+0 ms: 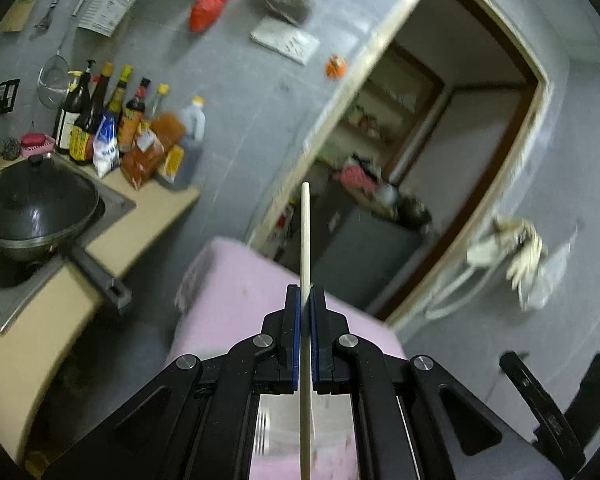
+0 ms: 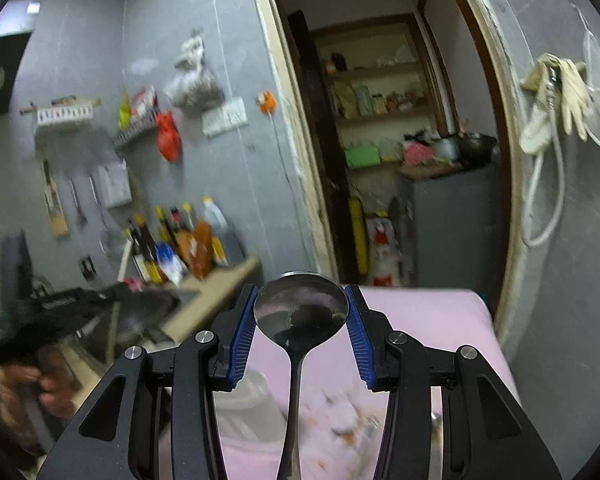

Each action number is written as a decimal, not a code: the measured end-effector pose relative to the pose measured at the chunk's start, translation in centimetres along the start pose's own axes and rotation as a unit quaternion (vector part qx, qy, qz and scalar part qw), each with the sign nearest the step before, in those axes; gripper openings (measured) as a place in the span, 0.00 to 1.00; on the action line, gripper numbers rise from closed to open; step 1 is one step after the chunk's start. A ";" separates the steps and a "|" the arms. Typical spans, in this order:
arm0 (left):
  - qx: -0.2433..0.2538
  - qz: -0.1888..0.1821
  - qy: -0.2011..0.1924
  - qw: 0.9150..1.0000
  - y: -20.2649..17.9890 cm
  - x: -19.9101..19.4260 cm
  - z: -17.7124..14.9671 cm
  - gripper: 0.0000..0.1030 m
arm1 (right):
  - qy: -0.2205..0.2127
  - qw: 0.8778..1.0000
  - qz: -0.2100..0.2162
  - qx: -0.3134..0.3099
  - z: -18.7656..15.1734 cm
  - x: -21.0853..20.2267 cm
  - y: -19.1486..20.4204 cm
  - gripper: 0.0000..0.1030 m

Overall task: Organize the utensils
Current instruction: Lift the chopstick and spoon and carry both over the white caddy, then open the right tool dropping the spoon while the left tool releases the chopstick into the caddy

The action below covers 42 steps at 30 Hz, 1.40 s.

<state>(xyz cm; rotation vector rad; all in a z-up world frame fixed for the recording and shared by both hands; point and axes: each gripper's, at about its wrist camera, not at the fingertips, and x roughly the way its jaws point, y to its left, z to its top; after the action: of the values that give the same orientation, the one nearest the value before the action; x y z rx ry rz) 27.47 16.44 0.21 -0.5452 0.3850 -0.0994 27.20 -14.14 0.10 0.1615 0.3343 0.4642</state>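
Observation:
My left gripper [image 1: 305,294] is shut on a pale wooden chopstick [image 1: 305,236] that stands upright between the blue pads and sticks out well past the tips, held in the air above a pink-covered table [image 1: 236,280]. My right gripper [image 2: 301,300] is shut on a metal spoon [image 2: 300,312]; its bowl sits between the blue pads, its handle runs down toward the camera. It is also raised above the pink table [image 2: 428,320]. The left gripper also shows blurred in the right wrist view [image 2: 60,312], at the far left.
A black wok [image 1: 36,208] sits on a stove on the beige counter [image 1: 148,216], with sauce bottles [image 1: 112,116] behind it. Utensils hang on the grey wall [image 2: 60,200]. An open doorway [image 2: 400,160] leads to a pantry with shelves. Gloves [image 2: 560,92] hang on the right wall.

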 end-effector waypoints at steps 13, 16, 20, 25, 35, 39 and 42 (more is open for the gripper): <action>-0.009 0.047 -0.046 0.998 3.7 5.6 1.3 0.02 | -0.035 0.999 0.021 -0.017 1.3 6.4 5.0 0.39; -0.006 0.069 -0.048 0.996 4.3 6.5 0.1 0.02 | -0.022 0.999 0.017 -0.021 0.1 7.8 5.3 0.39; 0.000 0.087 -0.048 0.995 4.8 7.2 -1.2 0.02 | -0.003 1.000 0.013 -0.024 -1.3 9.3 5.5 0.40; 0.017 0.099 -0.052 0.994 4.7 7.5 -2.4 0.02 | 0.017 1.000 0.012 -0.020 -3.0 10.3 5.3 0.40; 0.046 0.097 -0.032 0.994 4.5 6.7 -4.1 0.03 | 0.046 0.999 0.014 -0.007 -4.7 10.5 4.6 0.41; 0.055 0.100 -0.001 0.993 4.5 6.2 -4.6 0.06 | 0.043 0.999 0.023 0.000 -4.6 9.8 4.4 0.41; 0.047 0.097 0.008 0.994 4.7 5.5 -4.9 0.18 | 0.038 0.999 0.025 0.001 -4.3 9.2 4.3 0.41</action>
<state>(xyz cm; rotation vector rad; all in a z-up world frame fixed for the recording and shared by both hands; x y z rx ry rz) 30.67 16.96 -7.89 -0.4128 0.4451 0.0655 31.61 -5.73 -5.47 0.1541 0.4060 0.5195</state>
